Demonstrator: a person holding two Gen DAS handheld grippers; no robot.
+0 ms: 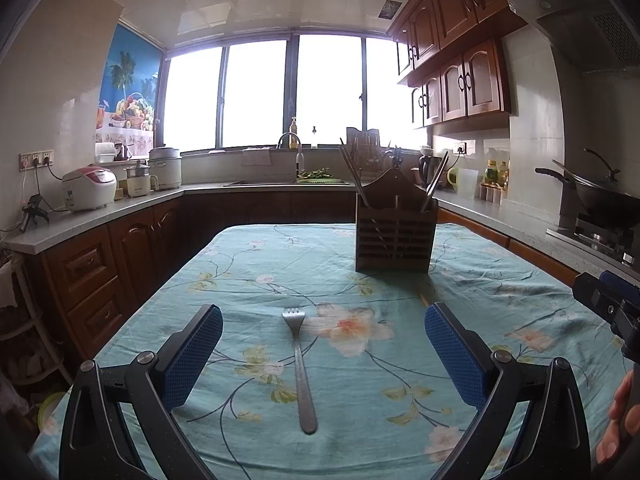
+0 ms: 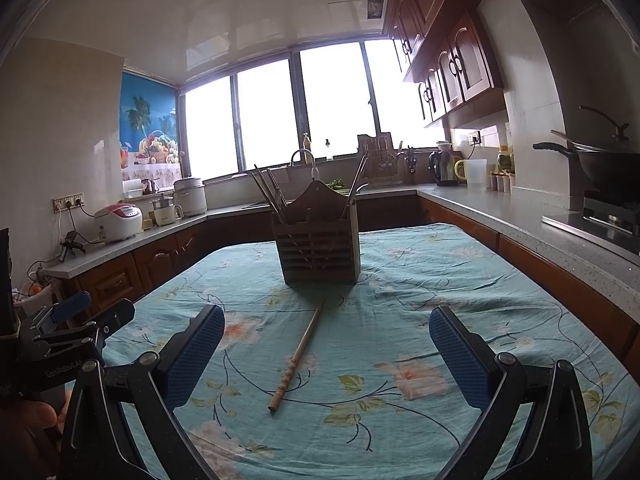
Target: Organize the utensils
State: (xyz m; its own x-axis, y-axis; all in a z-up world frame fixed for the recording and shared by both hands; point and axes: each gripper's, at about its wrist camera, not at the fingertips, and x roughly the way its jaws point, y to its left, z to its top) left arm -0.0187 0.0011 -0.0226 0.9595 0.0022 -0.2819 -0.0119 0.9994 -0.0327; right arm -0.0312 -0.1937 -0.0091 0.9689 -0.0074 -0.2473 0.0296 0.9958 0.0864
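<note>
A metal fork (image 1: 299,368) lies flat on the floral-clothed worktop (image 1: 480,320), tines pointing away toward the holder, handle end nearest the camera. It sits between the left gripper (image 1: 323,354)'s blue-padded fingers (image 1: 192,356), which are spread wide and touch nothing. A single wooden chopstick (image 2: 297,358) lies on the same cloth, slanting from its carved thick end near the camera to a tip just short of the holder. The right gripper (image 2: 326,354) frames it with fingers (image 2: 460,360) equally wide apart and empty.

Farther back on the worktop stands a brown slatted utensil holder (image 2: 318,250), upright. Several chopsticks (image 2: 266,192) lean out of its left compartment, and thin metal utensils (image 2: 356,186) lean out of its right one. Kitchen counters (image 2: 520,216) surround the worktop on three sides.
</note>
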